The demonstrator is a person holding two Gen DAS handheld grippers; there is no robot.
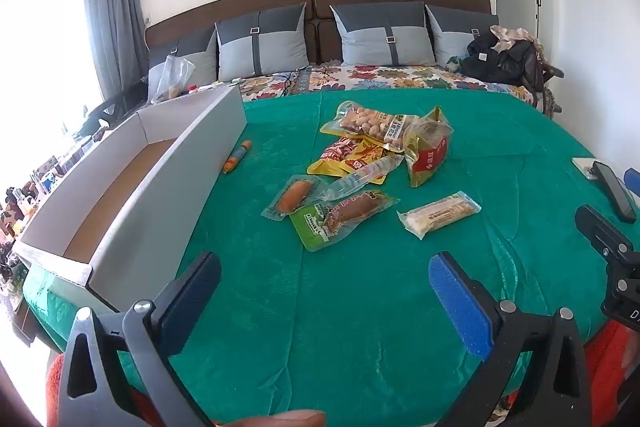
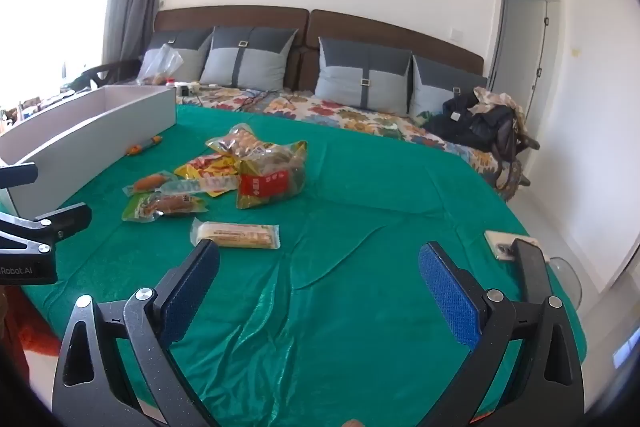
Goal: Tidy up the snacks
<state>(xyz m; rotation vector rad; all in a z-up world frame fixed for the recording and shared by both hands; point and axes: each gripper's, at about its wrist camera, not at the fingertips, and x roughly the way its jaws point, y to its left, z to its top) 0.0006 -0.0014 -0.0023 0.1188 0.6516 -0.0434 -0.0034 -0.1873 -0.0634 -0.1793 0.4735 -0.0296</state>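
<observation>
Both empty, jaws wide apart: left gripper (image 1: pixel 324 291), right gripper (image 2: pixel 320 283); snacks (image 1: pixel 372 163) heaped mid-blanket (image 1: pixel 360 327), beside white box (image 1: pixel 160 187); best begun with nearest wafer pack (image 2: pixel 236 235), pinched across its narrow width.

Left gripper (image 1: pixel 324 283): jaws wide apart, nothing between them, hovering over the green blanket (image 1: pixel 360 327).
Box (image 1: pixel 132 195): long, white-walled, open-topped, at the left on the bed.
Snacks: peanut bag (image 1: pixel 372 121), wafer pack (image 1: pixel 438 214), sausage pack (image 1: pixel 294 195) clustered mid-blanket.
Orange stick (image 1: pixel 237 157): just beside the box wall.
Right gripper (image 1: pixel 612 247): at the right edge.
</observation>
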